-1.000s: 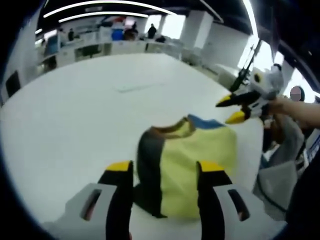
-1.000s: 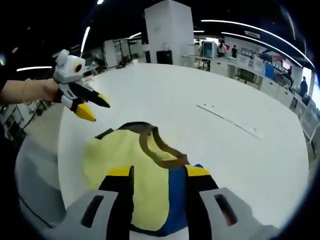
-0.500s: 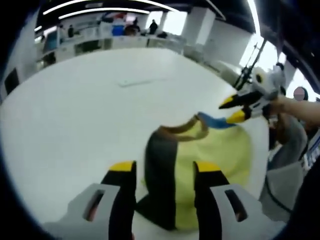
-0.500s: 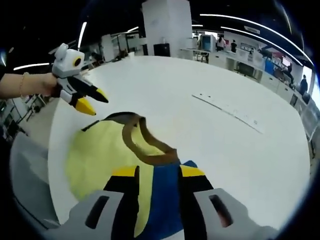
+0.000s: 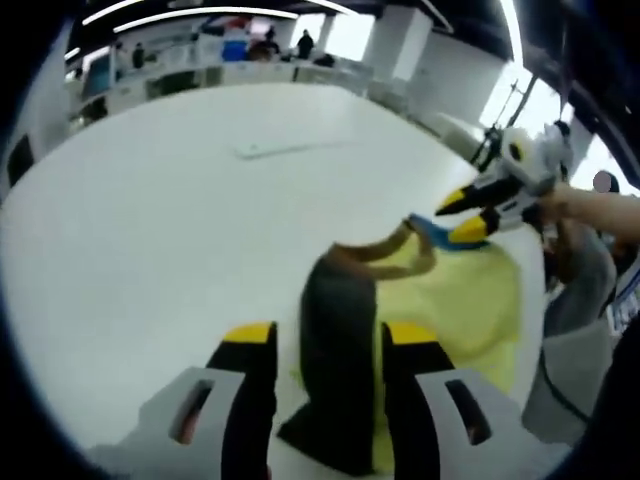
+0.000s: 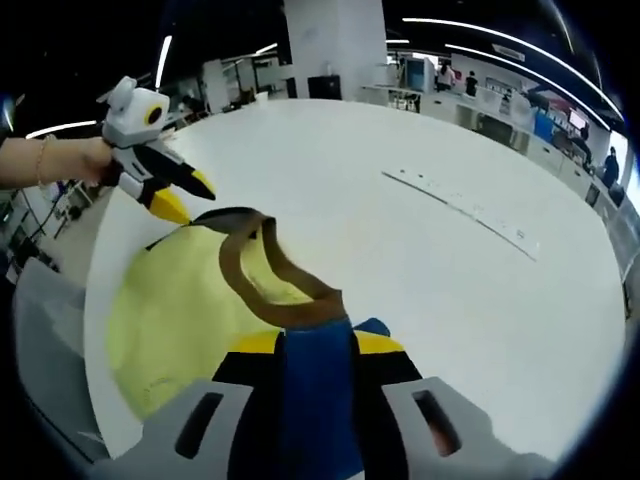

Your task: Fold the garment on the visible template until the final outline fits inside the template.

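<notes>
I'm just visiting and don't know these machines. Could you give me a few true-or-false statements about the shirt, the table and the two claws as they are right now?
1. The garment is mostly yellow, with a blue part and a dark part. True.
2. The table under it is black. False: it is white.
3. The blue part of the garment lies between the jaws of the right claw. True.
4. The garment is folded into a neat flat rectangle. False: it is bunched, and its brown neckband stands up in a loop.
5. The dark part of the garment lies between the jaws of the left claw. True.
</notes>
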